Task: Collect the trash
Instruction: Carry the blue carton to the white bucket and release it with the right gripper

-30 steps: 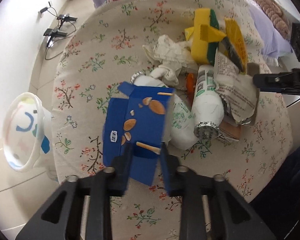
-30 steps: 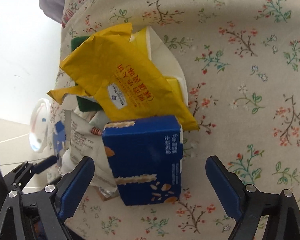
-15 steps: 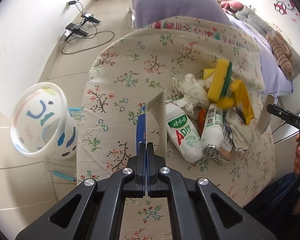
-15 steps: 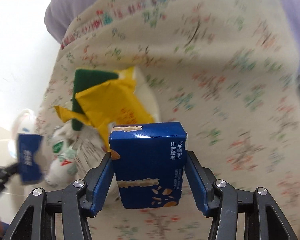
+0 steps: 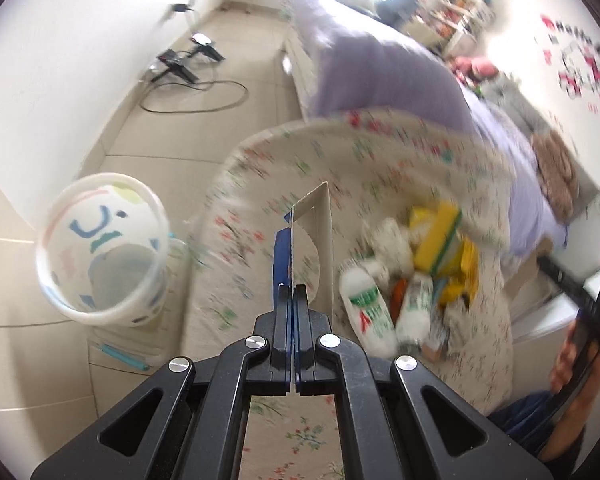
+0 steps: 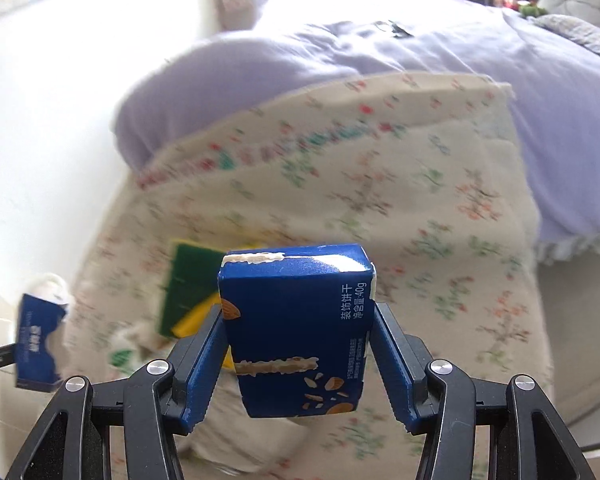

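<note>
My left gripper [image 5: 294, 294] is shut on a flattened blue carton [image 5: 310, 240], seen edge-on, held above the floral-covered table [image 5: 260, 216]; the carton also shows in the right wrist view [image 6: 38, 344]. My right gripper [image 6: 300, 344] is shut on a blue biscuit box [image 6: 300, 332], lifted above the table. A trash pile lies on the table: white bottles [image 5: 368, 308], a yellow-green sponge [image 5: 440, 236], yellow wrappers [image 5: 466, 268] and crumpled paper [image 5: 388, 236]. A white patterned bin [image 5: 100, 248] stands on the floor left of the table.
A bed with a lilac cover [image 6: 420, 52] stands behind the table. Cables and plugs [image 5: 188, 68] lie on the tiled floor by the wall. The person's hand [image 5: 572, 364] holding the other gripper shows at the right edge.
Both grippers closed on their cartons and lifted them off the table. Both views have risen and tilted up, and the left gripper has swung toward the bin side.
</note>
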Motion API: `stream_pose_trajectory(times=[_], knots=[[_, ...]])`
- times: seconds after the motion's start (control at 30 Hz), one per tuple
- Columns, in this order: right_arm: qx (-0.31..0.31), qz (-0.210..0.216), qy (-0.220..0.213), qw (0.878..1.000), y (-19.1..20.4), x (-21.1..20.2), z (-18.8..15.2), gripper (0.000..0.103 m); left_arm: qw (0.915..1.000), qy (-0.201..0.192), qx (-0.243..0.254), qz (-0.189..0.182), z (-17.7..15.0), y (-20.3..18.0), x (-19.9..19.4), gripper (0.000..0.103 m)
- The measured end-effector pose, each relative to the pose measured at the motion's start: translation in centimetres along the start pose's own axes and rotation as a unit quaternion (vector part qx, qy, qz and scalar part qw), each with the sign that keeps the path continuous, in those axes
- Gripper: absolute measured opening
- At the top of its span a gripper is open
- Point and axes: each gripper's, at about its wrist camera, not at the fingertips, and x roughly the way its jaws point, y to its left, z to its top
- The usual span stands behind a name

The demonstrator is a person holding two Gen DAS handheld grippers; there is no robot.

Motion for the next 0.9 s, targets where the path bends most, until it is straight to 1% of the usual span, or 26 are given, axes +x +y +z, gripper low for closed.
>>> stream_pose_trajectory(times=[0.13,0.27,0.4,0.53,0.6,0.67,0.7,0.73,0.77,0.83,0.9], knots=[[-0.001,0.042,-0.008,0.999,2.3,0.2,0.2,0.061,0.9982,-0.013,-0.056,0.015,1.6,4.5,-1.1,0.000],[0.001,0.097,-0.005,0.995,5.3,1.1,0.3,0.061,0.9921,-0.022,-0.114,0.047,2.8,10.1,-1.6,0.000],[-0.011,0.147,0.015,0.989,9.6,3.2,0.5,0.061,0.9856,-0.007,-0.155,0.067,2.8,13.9,-0.4,0.000],[-0.034,0.191,0.043,0.980,15.4,6.3,0.2,0.061,0.9795,0.015,-0.184,0.081,2.8,16.4,1.5,0.000],[-0.048,0.210,0.059,0.975,18.7,8.3,0.0,0.061,0.9772,0.027,-0.194,0.082,2.7,17.3,2.5,0.000],[-0.047,0.226,0.072,0.970,21.1,9.9,-0.2,0.061,0.9741,0.035,-0.208,0.082,2.6,18.1,3.0,0.000],[-0.046,0.237,0.079,0.967,22.5,10.9,-0.2,0.061,0.9712,0.038,-0.222,0.079,2.6,18.7,3.1,0.002],[-0.044,0.246,0.084,0.965,23.9,11.8,-0.1,0.061,0.9684,0.040,-0.234,0.075,2.5,19.2,2.9,0.002],[-0.043,0.254,0.088,0.962,25.2,12.6,0.0,0.061,0.9650,0.041,-0.249,0.071,2.5,19.5,2.6,0.002],[-0.042,0.266,0.095,0.958,28.0,14.5,0.0,0.062,0.9611,0.026,-0.266,0.069,2.4,20.2,1.5,0.003],[-0.049,0.271,0.105,0.956,30.9,16.5,-0.2,0.062,0.9608,0.011,-0.266,0.077,2.6,20.2,0.4,0.003]])
